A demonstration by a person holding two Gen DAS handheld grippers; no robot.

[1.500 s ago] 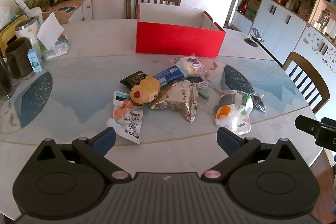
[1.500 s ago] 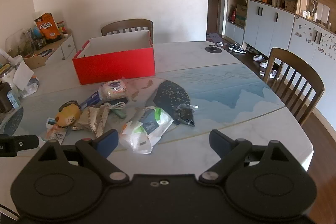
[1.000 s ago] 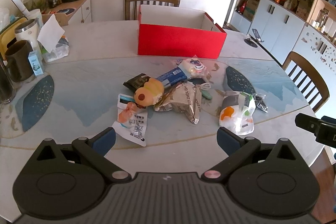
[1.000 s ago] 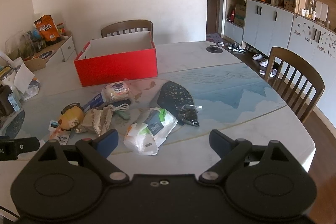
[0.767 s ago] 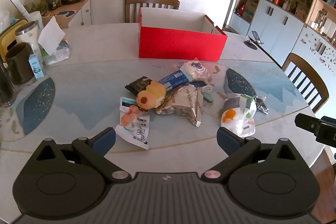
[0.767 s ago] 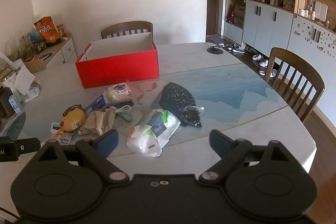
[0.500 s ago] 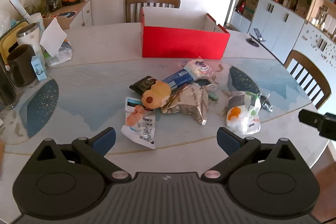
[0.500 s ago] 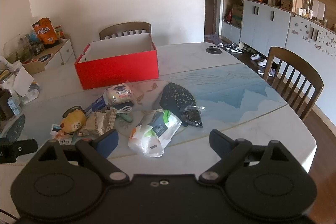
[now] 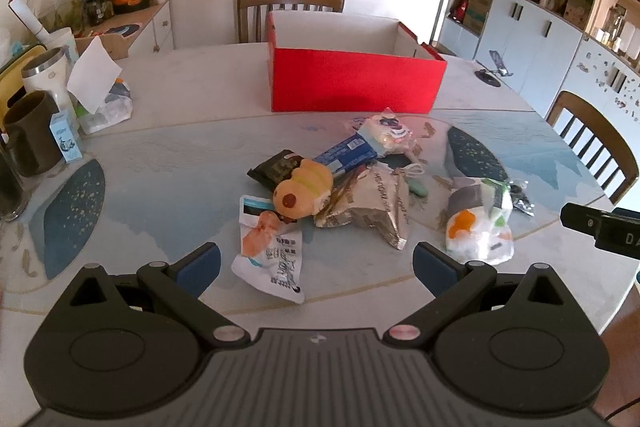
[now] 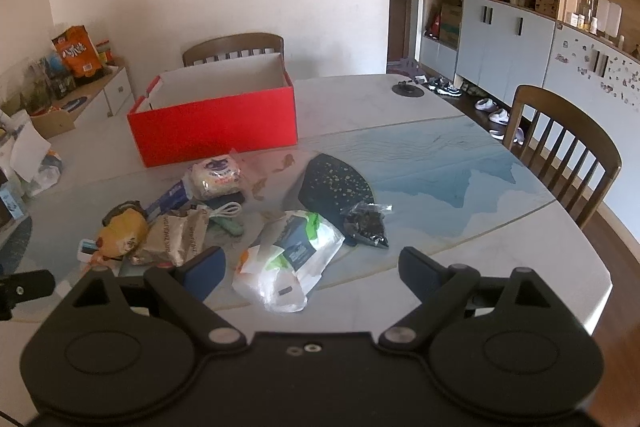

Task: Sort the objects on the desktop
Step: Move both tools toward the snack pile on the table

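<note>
Both my grippers (image 9: pixel 316 261) (image 10: pixel 312 267) hang spread, empty; the white pouch (image 9: pixel 272 253) at twelve o'clock looks light, crinkly, best pinched at its edge

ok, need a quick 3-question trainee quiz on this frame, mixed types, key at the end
1. True or false: the red box already holds some of the snack packets.
2. Multiple choice: the yellow plush toy lies
A. inside the red box
B. in the pile, between the white packet and the blue packet
C. on the chair seat
3. Fill in: both the left gripper and the right gripper are ____ and hold nothing.

Key
1. False: the part of the inside that shows is bare, and the packets lie on the table in front of it.
2. B
3. open
</note>
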